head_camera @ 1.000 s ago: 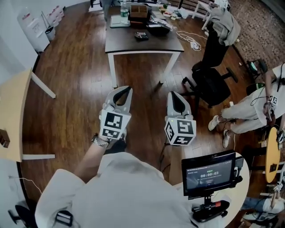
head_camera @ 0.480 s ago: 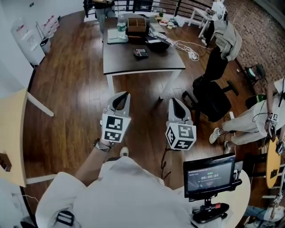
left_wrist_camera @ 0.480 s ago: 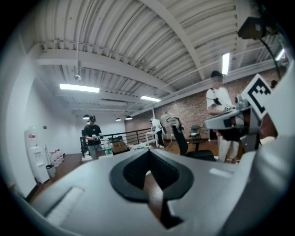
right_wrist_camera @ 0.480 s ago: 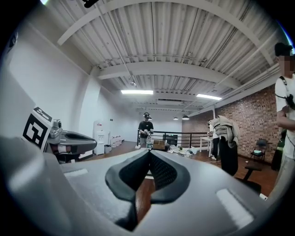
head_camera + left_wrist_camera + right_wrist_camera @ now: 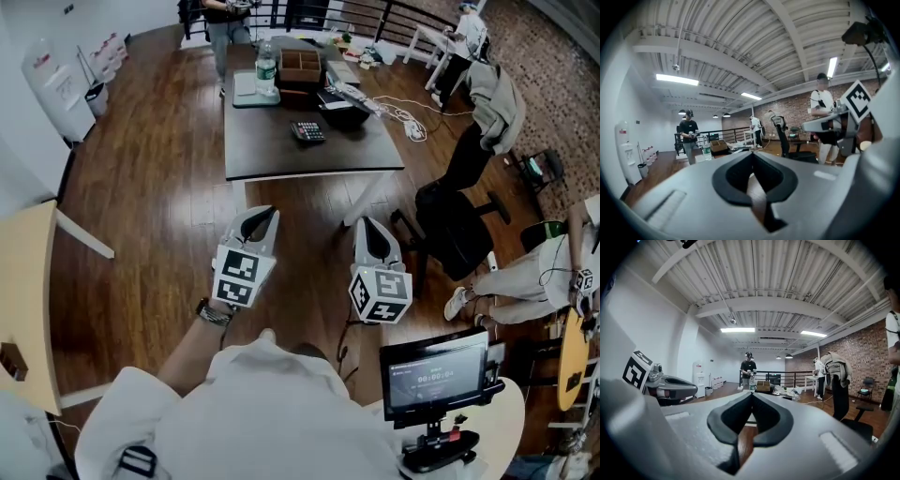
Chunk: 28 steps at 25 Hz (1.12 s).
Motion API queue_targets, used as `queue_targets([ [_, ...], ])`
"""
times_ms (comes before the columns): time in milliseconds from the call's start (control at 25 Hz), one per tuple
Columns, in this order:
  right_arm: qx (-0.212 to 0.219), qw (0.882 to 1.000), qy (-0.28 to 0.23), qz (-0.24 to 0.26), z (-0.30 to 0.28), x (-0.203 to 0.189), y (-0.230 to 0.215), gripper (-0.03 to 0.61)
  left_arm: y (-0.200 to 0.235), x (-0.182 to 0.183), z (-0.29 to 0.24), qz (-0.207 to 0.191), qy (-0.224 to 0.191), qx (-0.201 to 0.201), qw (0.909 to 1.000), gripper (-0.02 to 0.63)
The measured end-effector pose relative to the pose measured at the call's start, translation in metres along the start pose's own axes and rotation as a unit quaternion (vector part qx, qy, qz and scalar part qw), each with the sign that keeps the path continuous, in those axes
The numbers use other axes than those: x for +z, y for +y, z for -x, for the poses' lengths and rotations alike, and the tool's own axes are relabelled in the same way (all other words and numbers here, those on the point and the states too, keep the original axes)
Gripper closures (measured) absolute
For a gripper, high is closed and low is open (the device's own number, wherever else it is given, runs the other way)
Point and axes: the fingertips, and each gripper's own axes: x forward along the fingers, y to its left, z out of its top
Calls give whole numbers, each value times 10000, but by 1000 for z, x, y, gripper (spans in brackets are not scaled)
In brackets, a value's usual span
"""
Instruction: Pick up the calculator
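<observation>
The calculator [image 5: 307, 131], small, dark and with rows of keys, lies on the dark table [image 5: 281, 157] near its middle, far ahead of both grippers. My left gripper [image 5: 261, 214] and right gripper [image 5: 367, 225] are held side by side over the wooden floor, short of the table's near edge, and point towards it. In the left gripper view the left gripper [image 5: 751, 154] has its jaw tips together with nothing between them. The right gripper [image 5: 751, 394] looks the same in its own view. The calculator cannot be made out in either gripper view.
On the table stand a water bottle [image 5: 266, 73], a cardboard box [image 5: 302, 66], a black bowl [image 5: 345, 114] and white cables [image 5: 410, 120]. A black office chair [image 5: 459, 220] stands right of the table. A monitor [image 5: 436, 373] is near right, a pale tabletop [image 5: 23, 300] left. People stand beyond.
The table and calculator have drawn closer and sit lower in the head view. Both grippers have moved forward together over the floor, still side by side with jaws together.
</observation>
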Motion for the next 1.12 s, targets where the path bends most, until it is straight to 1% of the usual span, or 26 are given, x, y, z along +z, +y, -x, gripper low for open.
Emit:
queue_targets([
  [120, -26, 10000, 58, 10, -18, -4, -4, 577, 5, -3, -17, -52, 34, -126, 9999, 607],
  [360, -72, 9998, 206, 0, -47, -16, -13, 577, 20, -14, -47, -47, 222, -70, 9997, 607],
  [560, -43, 9998, 191, -47, -91, -15, -33, 577, 38, -11, -87, -56, 269, -62, 9996, 607],
  [720, 14, 9999, 145, 19, -141, -11, -63, 577, 54, 0, -141, -128, 262, -14, 9996, 607],
  [920, 106, 9998, 159, -14, -196, -4, -103, 577, 70, 19, -206, -127, 271, 56, 9995, 607],
  [1000, 114, 9998, 145, 13, -216, 0, -119, 577, 74, 30, -230, -126, 171, 42, 9998, 607],
  [1120, 139, 9998, 126, 60, -240, 5, -140, 577, 71, 45, -261, -229, -72, -115, 9996, 604],
])
